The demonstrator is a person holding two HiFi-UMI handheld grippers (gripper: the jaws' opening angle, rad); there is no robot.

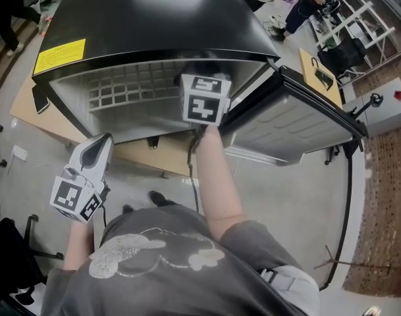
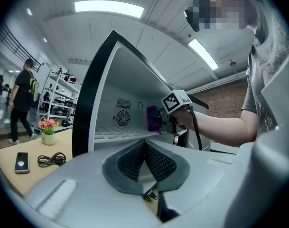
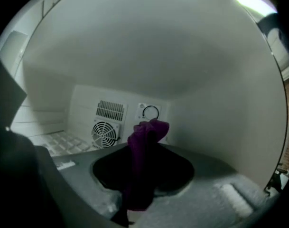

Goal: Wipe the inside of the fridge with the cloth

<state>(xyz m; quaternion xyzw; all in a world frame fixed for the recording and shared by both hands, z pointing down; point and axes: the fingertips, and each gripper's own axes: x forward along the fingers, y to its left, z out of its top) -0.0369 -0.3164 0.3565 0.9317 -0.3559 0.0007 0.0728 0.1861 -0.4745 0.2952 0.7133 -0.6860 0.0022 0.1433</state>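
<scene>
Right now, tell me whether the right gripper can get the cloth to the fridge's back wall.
Probably yes: the right gripper is inside the fridge, jaws shut on the cloth, and nothing stands before the back wall.

A smartphone (image 2: 22,162) lies flat near the edge of a pale wooden desk (image 2: 9,177), with a coiled black cable (image 2: 51,159) just beside it. A small pot of pink and red flowers (image 2: 48,129) stands behind them. Beyond the desk, a person in a dark T-shirt (image 2: 21,106), wearing a backpack, walks past metal shelving (image 2: 59,99) stacked with equipment. Two long ceiling lights (image 2: 108,6) glow overhead, and a brick wall (image 2: 225,101) closes the far side. From above, a pale grey box (image 1: 388,104) with a red spot on top stands on the floor, white racks (image 1: 355,18) and another person (image 1: 305,5) beyond it.
</scene>
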